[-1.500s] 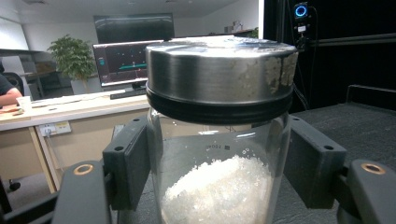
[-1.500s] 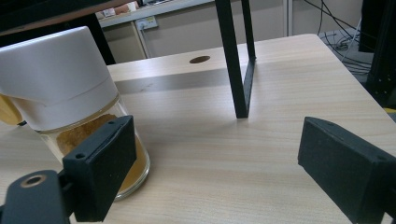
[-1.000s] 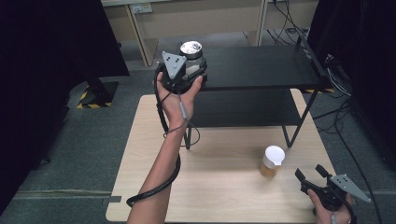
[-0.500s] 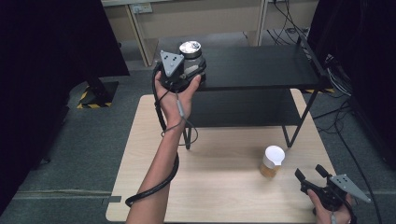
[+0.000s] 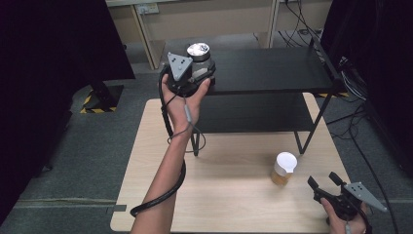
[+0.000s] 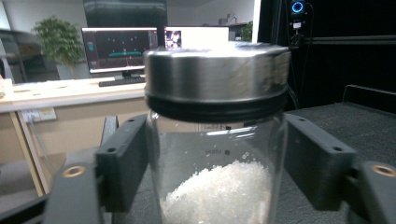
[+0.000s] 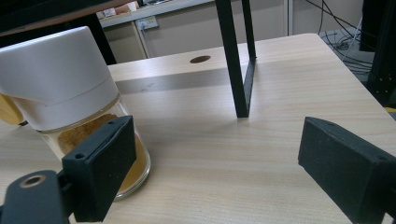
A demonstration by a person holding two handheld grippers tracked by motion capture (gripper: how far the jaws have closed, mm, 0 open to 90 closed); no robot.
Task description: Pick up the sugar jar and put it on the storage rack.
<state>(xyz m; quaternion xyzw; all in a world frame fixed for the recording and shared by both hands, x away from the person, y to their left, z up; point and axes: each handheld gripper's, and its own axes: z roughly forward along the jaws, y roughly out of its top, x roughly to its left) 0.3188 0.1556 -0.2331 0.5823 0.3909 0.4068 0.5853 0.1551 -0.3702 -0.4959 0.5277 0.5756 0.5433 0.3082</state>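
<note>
Looks like an office-type lab: computer monitors [image 6: 120,48] on a long desk [image 6: 70,91] with a keyboard [image 6: 122,81], a potted plant [image 6: 58,41], black curtains [image 5: 58,44], cables [image 5: 358,83] everywhere and hazard tape [image 5: 90,103] on grey carpet.

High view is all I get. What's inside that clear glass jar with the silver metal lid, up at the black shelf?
Observer: White granules fill the lower part of the clear glass jar with the silver metal lid.
Operator: Are the left tongs squeezing it?
Observer: The left tongs have just been opening with the jar between them. I cannot tell whether the pads touch the glass.
Operator: And the white-capped glass jar on the table?
Observer: The white-capped glass jar holds brown, grainy powder.
</note>
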